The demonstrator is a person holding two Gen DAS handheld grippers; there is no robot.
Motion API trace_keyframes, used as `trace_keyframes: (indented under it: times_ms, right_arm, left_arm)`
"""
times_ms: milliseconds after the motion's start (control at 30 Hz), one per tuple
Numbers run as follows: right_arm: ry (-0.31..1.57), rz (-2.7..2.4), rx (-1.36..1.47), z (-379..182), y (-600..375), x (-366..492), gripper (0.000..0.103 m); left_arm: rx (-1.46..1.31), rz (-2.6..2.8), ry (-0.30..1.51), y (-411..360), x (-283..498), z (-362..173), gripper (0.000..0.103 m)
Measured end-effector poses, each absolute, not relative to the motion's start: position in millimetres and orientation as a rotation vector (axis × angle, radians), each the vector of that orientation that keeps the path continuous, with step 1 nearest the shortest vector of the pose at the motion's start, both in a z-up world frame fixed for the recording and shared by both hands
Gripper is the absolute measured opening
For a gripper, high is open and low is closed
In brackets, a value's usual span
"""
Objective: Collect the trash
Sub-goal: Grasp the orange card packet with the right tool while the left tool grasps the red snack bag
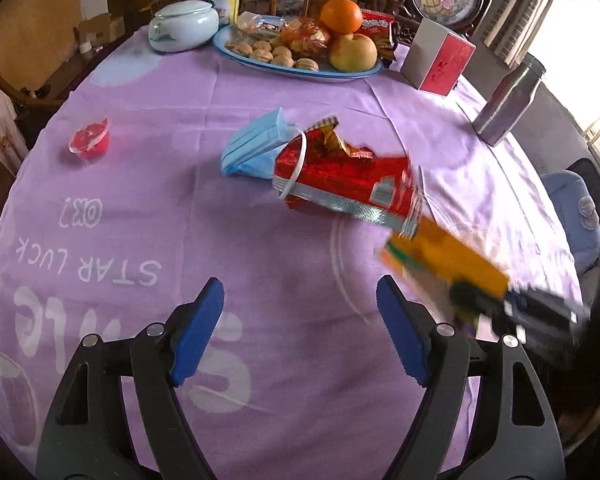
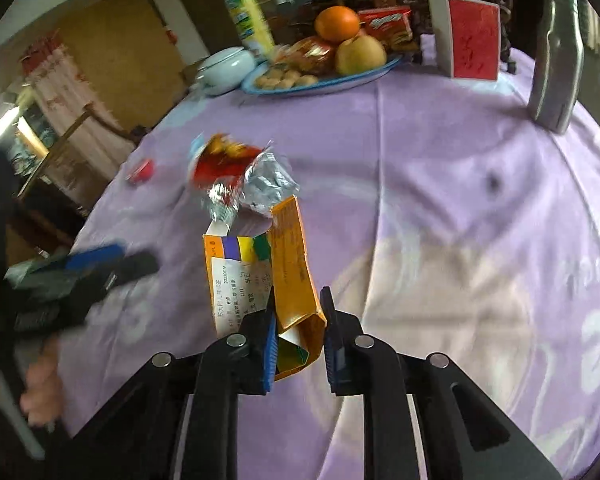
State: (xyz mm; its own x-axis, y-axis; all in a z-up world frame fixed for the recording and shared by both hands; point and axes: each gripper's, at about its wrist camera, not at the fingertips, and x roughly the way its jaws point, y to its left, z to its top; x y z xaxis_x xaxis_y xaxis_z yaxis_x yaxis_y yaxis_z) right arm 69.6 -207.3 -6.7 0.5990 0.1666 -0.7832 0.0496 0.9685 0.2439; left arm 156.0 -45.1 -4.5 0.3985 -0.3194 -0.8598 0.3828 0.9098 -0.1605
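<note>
On the purple tablecloth (image 1: 220,220) lie a crumpled red and silver snack wrapper (image 1: 340,176), a blue face mask (image 1: 256,148) partly under it, and a small red jelly cup (image 1: 90,140) at the left. My right gripper (image 2: 300,320) is shut on a dented orange carton (image 2: 288,248), gripping its near end. The carton's far end reaches toward the wrapper (image 2: 228,164). In the left wrist view the carton (image 1: 444,260) and right gripper (image 1: 484,304) are blurred at the right. My left gripper (image 1: 300,282) stands open over bare cloth, nothing between its fingers.
At the far edge stand a blue plate (image 1: 300,71) of fruit and biscuits, a white lidded pot (image 1: 184,26), a red and grey box (image 1: 440,60) and a metal tin (image 1: 508,100). A blue-cushioned chair (image 1: 572,216) is at the right. A hand (image 2: 44,396) shows at lower left.
</note>
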Motion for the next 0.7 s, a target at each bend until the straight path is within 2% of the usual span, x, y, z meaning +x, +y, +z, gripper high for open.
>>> trace_keyframes:
  times_ms: [300, 533, 700]
  right_arm:
    - [0.892, 0.001, 0.278, -8, -231, 40, 0.02]
    - [0.88, 0.023, 0.274, -9, -235, 37, 0.02]
    - [0.879, 0.039, 0.278, -10, -236, 37, 0.02]
  left_arm:
    - [0.026, -0.404, 1.11, -73, 180, -8, 0.078]
    - [-0.139, -0.401, 1.165, -72, 199, -11, 0.079]
    - [-0.251, -0.405, 1.288, -76, 218, -32, 0.079]
